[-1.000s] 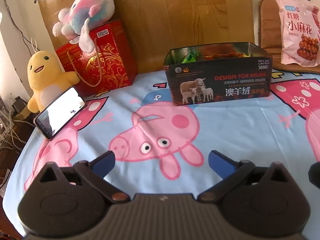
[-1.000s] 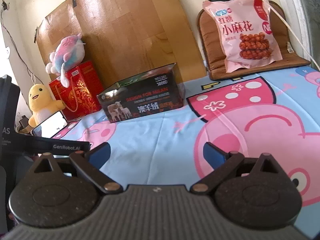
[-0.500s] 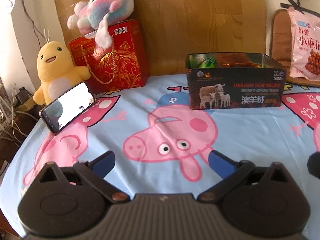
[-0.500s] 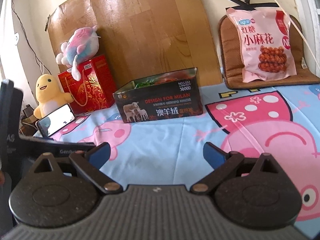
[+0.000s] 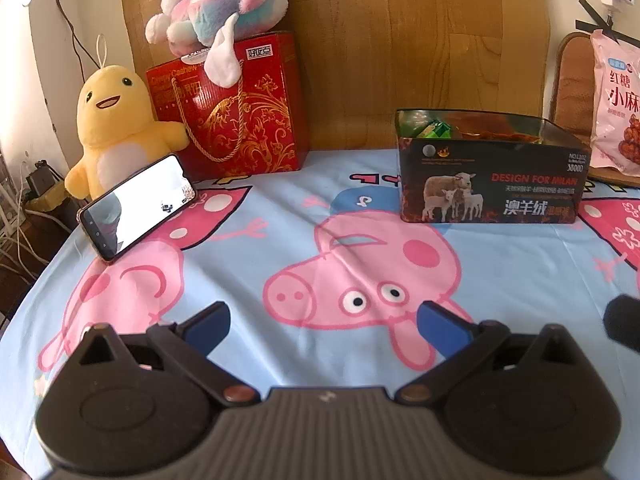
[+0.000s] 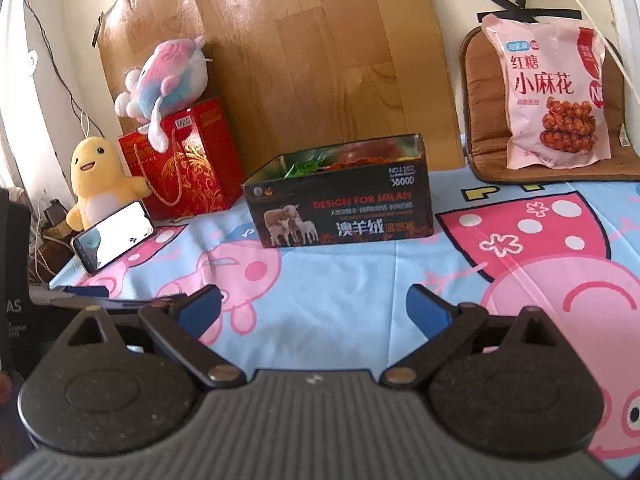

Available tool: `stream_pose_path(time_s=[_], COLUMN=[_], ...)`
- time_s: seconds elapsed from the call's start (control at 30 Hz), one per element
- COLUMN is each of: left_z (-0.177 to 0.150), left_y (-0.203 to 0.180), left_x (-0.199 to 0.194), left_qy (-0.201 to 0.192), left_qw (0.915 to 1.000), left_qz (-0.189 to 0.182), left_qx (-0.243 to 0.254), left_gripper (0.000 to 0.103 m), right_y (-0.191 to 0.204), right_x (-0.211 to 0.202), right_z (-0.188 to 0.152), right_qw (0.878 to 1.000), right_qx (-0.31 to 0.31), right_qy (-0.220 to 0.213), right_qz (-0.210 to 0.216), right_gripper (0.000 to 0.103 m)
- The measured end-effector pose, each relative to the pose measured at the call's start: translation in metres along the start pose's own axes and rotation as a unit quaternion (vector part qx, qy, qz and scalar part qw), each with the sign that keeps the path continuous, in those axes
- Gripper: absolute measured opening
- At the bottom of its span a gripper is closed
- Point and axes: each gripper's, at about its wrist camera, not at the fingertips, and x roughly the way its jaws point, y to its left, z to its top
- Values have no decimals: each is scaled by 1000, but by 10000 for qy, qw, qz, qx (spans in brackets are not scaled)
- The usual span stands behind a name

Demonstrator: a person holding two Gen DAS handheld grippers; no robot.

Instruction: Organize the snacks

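We hover over the cartoon-print sheet (image 5: 280, 208). The dark box (image 6: 340, 208) sits centrally, snacks inside, likely as the collecting bin. Our left gripper (image 5: 322, 320) and right gripper (image 6: 314, 304) both gape wide, holding nothing. Only the right wrist view shows the whole pink snack bag (image 6: 554, 96), propped against the brown cushion (image 6: 476, 120).

**Pig-print bed, stuff along the back**

Blue cartoon-pig sheet (image 5: 280, 208) covers the bed. Sitting on it: dark open box (image 5: 490, 184) with sheep pictures, red gift bag (image 5: 240, 120), a phone (image 5: 138, 206) propped against a yellow plush (image 5: 112, 128), brown cushion (image 6: 480, 120).
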Motion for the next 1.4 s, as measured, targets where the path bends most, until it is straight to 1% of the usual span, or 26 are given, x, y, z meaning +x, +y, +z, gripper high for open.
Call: stream_pose_path(time_s=[0.2,0.53,0.7,0.9,1.23,1.4], left_z=[1,5,9,13,16,17], left_y=[-6,-22,-35,-52,-71,-80], left_x=[-1,-7,-7,-13,-18,-18], left_qy=[36,40,109,57,33,73], left_qw=[9999,9996,9991,9987,9976,9970], left_qz=[-114,-161,-243,-256,-244,-275], left_qx=[74,236,317,448,653,719], left_gripper=[103,103,103,103,103,103], right_y=[2,-2,-11,-26,-47,-53], right_x=[2,-6,-11,-19,-25,-28], right_z=[-1,-5,-8,-10,-15,-15], right_qw=[10000,9999,9999,9995,9983,9979], right_qx=[-1,-109,53,204,500,533], right_qy=[54,-64,-127,-222,-306,-369], right_qz=[49,40,0,-100,-62,-78], right_gripper=[100,100,100,100,100,100])
